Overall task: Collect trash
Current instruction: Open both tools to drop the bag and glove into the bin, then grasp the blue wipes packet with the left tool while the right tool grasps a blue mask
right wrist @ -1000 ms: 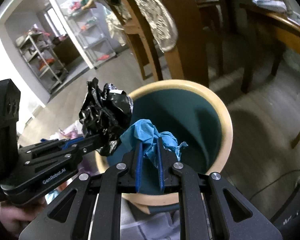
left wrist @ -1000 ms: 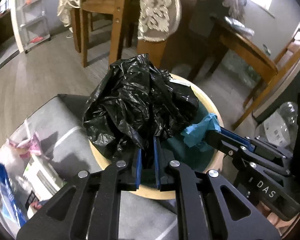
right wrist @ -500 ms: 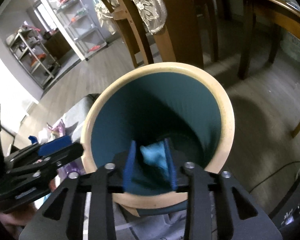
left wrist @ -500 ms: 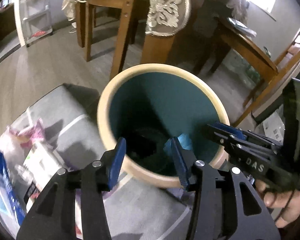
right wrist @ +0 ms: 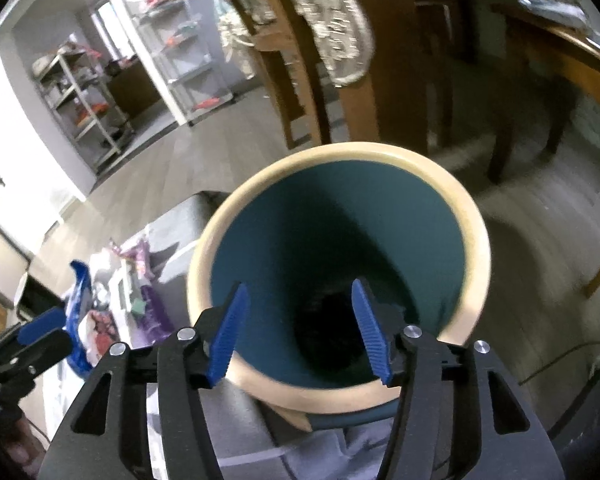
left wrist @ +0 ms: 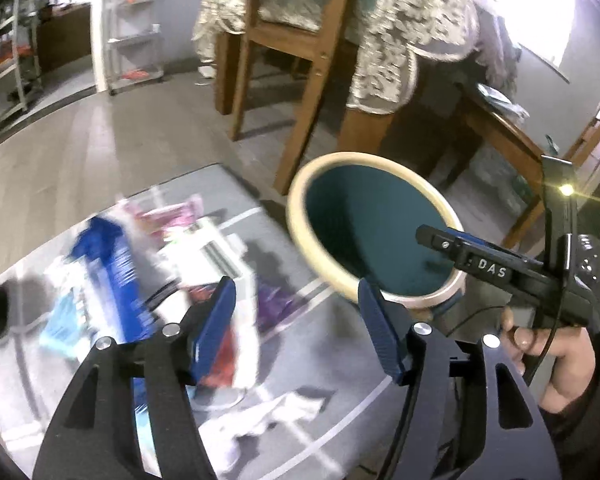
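Bin (right wrist: 476, 236) holds a dark crumpled bag (right wrist: 332, 332); both grippers' jaws are opening with nothing between them.

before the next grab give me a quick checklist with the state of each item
1. Left gripper empty: ok, jaws opening with nothing between them.
2. Right gripper empty: ok, jaws opening over the bin, nothing between them.
3. Dropped trash inside the bin: ok, a dark heap lies at the bottom.
4. More trash to collect: ok, wrappers and a white crumpled piece lie on the grey mat.
5. Left gripper lined up on one piece: cannot tell, the view is blurred.
6. Grippers apart from each other: ok, the right one is over the bin, the left over the mat.
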Motion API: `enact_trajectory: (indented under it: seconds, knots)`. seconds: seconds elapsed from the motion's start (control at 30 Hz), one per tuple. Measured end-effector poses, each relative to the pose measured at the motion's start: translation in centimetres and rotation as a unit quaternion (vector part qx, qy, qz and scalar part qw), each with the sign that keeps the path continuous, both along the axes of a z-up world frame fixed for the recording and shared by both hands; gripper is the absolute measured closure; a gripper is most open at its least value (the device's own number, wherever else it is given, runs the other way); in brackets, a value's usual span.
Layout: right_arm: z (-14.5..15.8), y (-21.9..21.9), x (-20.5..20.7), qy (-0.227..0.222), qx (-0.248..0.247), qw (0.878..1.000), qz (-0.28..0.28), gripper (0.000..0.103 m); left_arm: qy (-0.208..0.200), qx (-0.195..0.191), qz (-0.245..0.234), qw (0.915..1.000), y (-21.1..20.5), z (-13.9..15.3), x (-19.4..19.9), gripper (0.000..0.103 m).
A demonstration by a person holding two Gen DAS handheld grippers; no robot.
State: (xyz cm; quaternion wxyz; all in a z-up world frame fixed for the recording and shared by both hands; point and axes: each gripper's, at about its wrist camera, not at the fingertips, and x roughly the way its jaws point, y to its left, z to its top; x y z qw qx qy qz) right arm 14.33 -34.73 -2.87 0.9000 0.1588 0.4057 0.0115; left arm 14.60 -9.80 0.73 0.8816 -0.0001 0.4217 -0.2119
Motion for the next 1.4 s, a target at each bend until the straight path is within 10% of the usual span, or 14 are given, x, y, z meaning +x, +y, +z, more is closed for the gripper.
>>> enact_trajectory:
  seconds: [0.43,1.13,1.4]
  knots:
    - [0.1,6.2,-1.3,-0.006,-0.034,0.995,0.092,0.046,0.02,-0.004,0.107,0.9941,9.3,-1.6,-1.8,0.04]
    - [-0.2,11.7,-2.6,0.009,-0.009,0.986,0.168,0.046,0.149,0.025,0.179,0.972,9.2,-5.8,6.3,0.04]
    - [-0.4,13.1,-2.7,0.014,-0.001,0.983,0.185,0.046,0.149,0.027,0.175,0.9728,8.6,-5.4,6.0,0.069]
